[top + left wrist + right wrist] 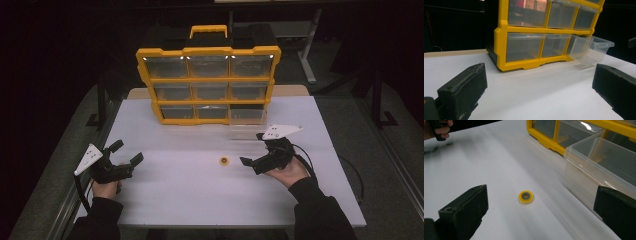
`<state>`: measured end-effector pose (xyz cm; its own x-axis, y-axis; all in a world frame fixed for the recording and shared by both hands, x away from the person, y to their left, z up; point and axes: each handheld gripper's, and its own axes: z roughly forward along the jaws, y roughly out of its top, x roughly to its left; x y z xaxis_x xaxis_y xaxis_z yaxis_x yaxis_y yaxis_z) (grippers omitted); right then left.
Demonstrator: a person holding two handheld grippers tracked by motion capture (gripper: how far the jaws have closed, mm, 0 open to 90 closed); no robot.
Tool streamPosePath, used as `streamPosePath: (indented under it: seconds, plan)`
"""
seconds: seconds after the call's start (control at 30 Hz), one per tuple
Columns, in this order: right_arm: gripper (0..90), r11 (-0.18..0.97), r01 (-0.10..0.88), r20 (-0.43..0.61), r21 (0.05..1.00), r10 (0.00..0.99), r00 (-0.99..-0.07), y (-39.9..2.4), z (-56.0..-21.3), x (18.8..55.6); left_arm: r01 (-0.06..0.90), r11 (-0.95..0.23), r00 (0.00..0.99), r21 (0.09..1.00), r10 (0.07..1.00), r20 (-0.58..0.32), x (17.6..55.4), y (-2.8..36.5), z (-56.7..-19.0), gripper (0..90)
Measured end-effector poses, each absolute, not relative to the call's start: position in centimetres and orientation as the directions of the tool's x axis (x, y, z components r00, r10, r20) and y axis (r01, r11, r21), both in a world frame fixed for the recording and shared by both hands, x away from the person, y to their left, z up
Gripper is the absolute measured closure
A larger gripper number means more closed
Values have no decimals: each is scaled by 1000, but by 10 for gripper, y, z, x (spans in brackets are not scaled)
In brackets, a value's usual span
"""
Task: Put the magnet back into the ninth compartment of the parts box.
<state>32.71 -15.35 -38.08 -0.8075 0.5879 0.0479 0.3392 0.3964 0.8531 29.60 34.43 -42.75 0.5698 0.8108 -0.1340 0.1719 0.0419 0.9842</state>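
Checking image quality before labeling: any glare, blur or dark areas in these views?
High view: table brightly lit, surroundings nearly black, small glare spots on the organizer's top drawers. Left gripper view: sharp, reddish reflection in a top drawer. Right gripper view: the yellow ring is sharp; streaky motion blur across the far table.

The ring [224,160] lies on the table [200,195], before the drawer cabinet [208,85].

A small yellow ring [526,196] lies flat near the pulled-out clear drawer [599,167].
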Motion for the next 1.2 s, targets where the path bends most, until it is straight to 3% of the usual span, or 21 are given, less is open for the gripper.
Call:
streamPosePath:
  seconds: [1.2]
  plan:
    - [0,507,347,59,789,500,-864,-106,-398,346,177,32,582,984,802,-131,296,341,-428,0]
